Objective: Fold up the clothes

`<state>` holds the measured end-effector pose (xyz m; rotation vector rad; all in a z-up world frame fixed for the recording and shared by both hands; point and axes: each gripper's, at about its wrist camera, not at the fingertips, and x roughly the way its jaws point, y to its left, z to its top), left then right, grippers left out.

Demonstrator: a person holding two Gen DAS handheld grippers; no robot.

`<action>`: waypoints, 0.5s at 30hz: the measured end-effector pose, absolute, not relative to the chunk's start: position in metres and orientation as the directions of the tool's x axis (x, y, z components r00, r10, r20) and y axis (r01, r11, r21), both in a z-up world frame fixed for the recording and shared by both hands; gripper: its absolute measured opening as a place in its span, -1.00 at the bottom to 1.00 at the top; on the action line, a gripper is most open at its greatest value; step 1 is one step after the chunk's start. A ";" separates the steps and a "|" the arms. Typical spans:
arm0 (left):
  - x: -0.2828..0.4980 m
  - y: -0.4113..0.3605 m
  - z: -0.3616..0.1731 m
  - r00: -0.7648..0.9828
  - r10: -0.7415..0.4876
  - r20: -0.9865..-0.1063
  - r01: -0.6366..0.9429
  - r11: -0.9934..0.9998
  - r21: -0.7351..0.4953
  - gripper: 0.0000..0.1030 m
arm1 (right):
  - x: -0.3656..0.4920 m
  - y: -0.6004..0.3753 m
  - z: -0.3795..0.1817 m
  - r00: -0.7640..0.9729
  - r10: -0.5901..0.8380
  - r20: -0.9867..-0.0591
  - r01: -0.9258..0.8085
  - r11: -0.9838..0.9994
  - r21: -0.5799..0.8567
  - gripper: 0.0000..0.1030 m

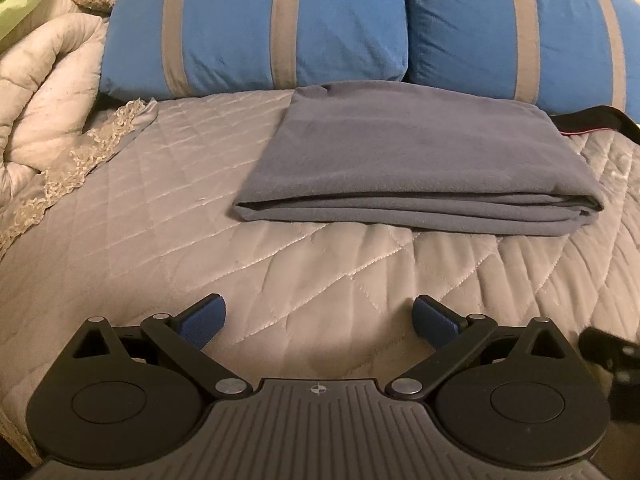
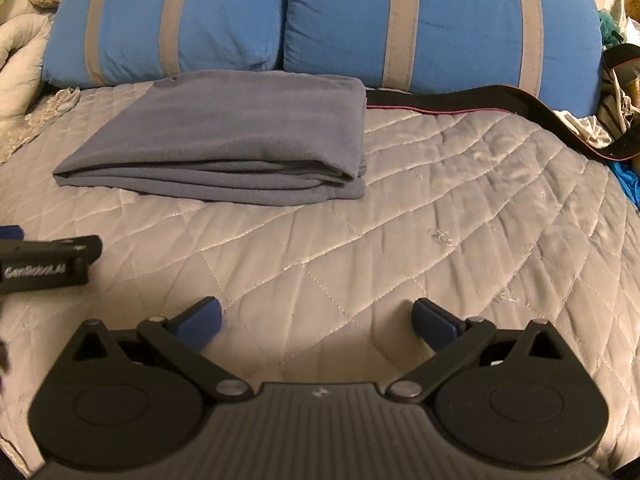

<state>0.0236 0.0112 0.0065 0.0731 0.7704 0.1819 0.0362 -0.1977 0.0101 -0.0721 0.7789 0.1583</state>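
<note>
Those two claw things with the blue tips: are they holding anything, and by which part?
Nothing is held. The left gripper and right gripper are both open above the quilted bedspread, apart from the folded grey garment.

Slate-grey folded garment (image 1: 416, 160), diamond-quilted silver-grey bedspread (image 1: 160, 220), blue pillows (image 1: 256, 24) with grey stripes.

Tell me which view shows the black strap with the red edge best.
The right wrist view: the black strap runs in full from the folded grey garment along the blue pillows to the bed's right side. The left wrist view catches only a short end at the frame edge.
</note>
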 end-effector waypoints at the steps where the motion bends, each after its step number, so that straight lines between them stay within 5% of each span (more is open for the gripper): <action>1: 0.025 0.010 0.007 0.699 0.194 -0.688 -0.142 0.981 0.132 0.99 | 0.036 -0.198 0.010 0.702 0.118 -0.703 -0.171 0.985 -0.005 0.99; 15: 0.029 0.004 0.002 0.719 0.218 -0.660 -0.165 0.976 0.143 0.99 | 0.034 -0.200 0.008 0.712 0.131 -0.690 -0.183 0.983 -0.003 0.99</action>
